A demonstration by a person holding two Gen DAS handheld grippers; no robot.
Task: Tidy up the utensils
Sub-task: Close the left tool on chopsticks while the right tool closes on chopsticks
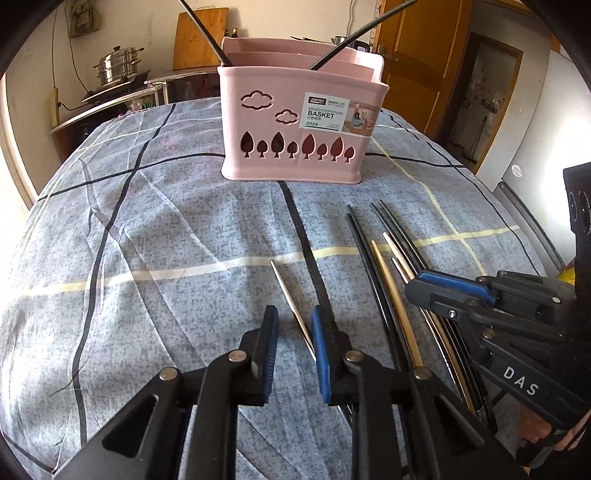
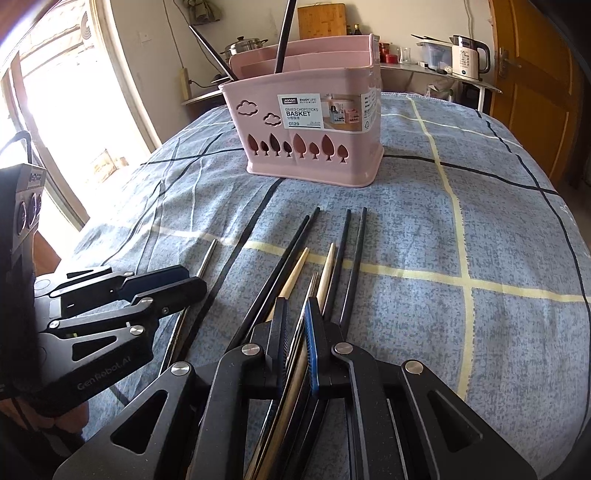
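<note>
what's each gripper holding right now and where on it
Right gripper pinches a silver chopstick near its far tip. Left gripper holds nothing; a metal chopstick lies between its open jaws.

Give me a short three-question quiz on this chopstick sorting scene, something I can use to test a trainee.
1. True or false: the pink basket already holds two dark chopsticks.
2. What lies between the fingers of the left gripper? A, a metal chopstick; B, a spoon; C, nothing.
3. Which gripper is shut on a bundle of chopsticks?
Key: 1 true. 2 A. 3 the right gripper.
</note>
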